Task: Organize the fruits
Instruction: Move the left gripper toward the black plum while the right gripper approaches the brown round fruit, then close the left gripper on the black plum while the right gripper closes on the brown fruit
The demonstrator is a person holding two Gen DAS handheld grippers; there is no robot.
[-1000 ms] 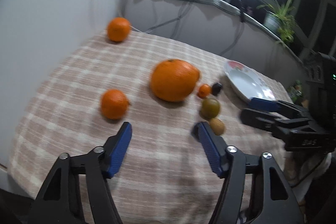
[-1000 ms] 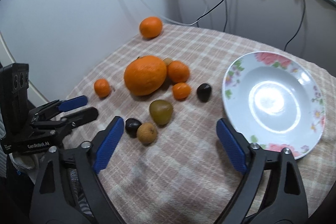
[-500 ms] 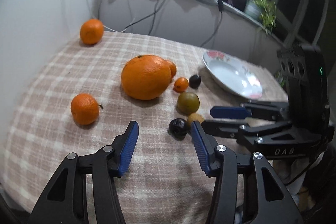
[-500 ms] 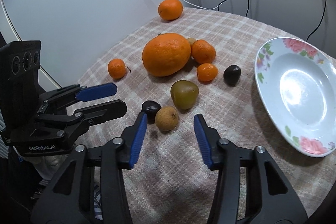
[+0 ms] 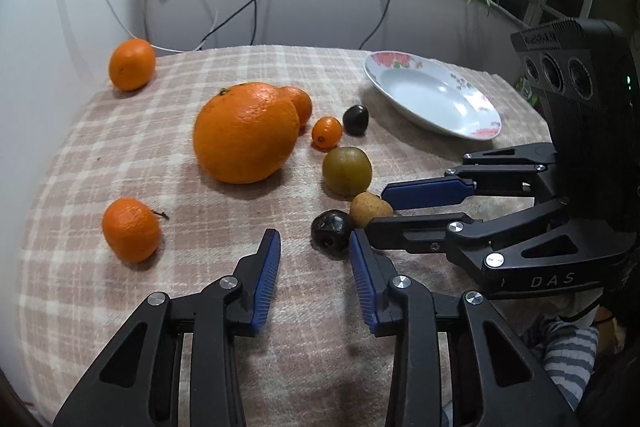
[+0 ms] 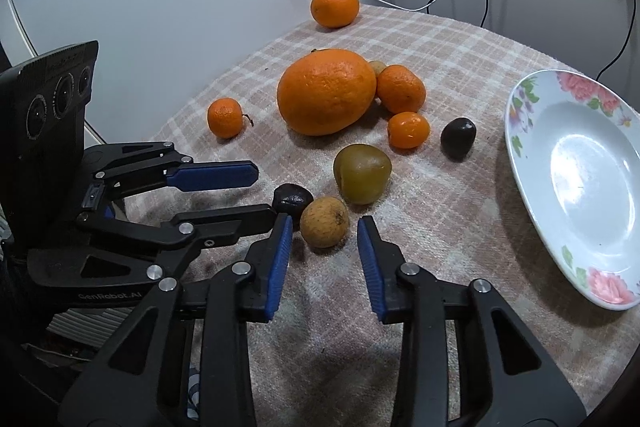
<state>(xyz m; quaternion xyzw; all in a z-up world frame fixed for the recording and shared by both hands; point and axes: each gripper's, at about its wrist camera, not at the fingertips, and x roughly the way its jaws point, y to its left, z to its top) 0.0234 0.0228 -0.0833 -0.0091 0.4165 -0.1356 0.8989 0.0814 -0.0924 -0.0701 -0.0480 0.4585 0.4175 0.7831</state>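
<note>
Step in hand: approach, nothing lifted yet. In the right wrist view, the left gripper (image 6: 260, 195) at left frame has just narrowed, empty, beside the dark fruit (image 6: 292, 201). The right gripper (image 6: 323, 251), lower centre, has likewise just narrowed, unclamped, short of the tan fruit (image 6: 324, 222), which is near-round, without clear long axis. Next: advance, clamp, carry to the plate (image 6: 520, 147), right frame.
</note>
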